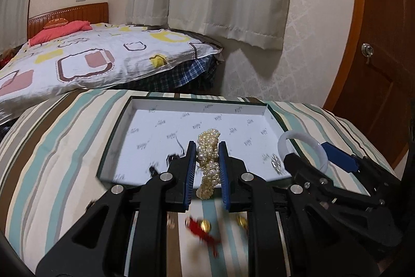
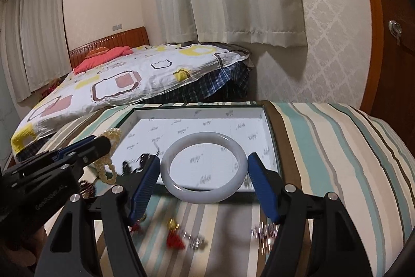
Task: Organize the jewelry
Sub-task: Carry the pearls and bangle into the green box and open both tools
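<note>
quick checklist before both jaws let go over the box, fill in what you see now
1. Left gripper has the pearl bracelet clamped between its jaws: ok.
2. Pearl bracelet is over the box: partly; its lower end hangs past the near edge, not ok.
3. Right gripper holds the white bangle: both jaws touch its sides, ok.
4. Bangle is over the box: its near rim overlaps the near edge, cannot tell.
5. Drop spot is free: small dark pieces lie near the left gripper, not ok.
6. The two grippers are apart: ok.
</note>
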A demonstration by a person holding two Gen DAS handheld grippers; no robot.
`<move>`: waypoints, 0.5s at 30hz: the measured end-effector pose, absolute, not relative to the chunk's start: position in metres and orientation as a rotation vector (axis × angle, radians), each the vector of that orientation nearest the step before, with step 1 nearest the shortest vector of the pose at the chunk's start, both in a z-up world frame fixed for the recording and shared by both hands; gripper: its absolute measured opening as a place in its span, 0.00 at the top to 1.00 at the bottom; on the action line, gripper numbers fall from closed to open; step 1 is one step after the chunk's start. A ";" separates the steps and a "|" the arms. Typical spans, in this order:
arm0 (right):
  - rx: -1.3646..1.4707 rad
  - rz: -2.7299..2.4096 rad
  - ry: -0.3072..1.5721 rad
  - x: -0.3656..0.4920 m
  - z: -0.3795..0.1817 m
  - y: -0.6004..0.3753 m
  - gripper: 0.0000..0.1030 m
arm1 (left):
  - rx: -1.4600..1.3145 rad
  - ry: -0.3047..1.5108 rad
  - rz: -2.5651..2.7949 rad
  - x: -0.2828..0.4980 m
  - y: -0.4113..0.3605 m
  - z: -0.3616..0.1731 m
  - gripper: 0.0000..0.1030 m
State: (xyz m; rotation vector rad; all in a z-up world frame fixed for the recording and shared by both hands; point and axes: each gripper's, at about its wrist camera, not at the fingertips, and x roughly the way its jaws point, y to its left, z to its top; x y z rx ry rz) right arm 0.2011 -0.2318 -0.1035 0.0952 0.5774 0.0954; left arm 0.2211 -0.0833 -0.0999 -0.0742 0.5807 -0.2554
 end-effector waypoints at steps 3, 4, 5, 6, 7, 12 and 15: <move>0.097 0.092 0.605 0.217 -0.114 -0.234 0.34 | -0.075 0.603 -0.250 0.244 -0.088 -0.109 0.83; 0.094 0.090 0.620 0.224 -0.120 -0.235 0.34 | -0.075 0.611 -0.249 0.250 -0.089 -0.113 0.83; 0.092 0.089 0.631 0.229 -0.123 -0.236 0.34 | -0.071 0.624 -0.248 0.258 -0.091 -0.118 0.83; 0.091 0.090 0.641 0.232 -0.126 -0.236 0.34 | -0.066 0.635 -0.248 0.263 -0.093 -0.122 0.83; 0.090 0.091 0.656 0.238 -0.131 -0.236 0.34 | -0.062 0.647 -0.247 0.268 -0.095 -0.127 0.83; 0.087 0.101 0.717 0.256 -0.146 -0.237 0.34 | -0.056 0.715 -0.251 0.290 -0.100 -0.148 0.83; 0.086 0.108 0.749 0.263 -0.151 -0.237 0.34 | -0.052 0.746 -0.249 0.296 -0.100 -0.157 0.83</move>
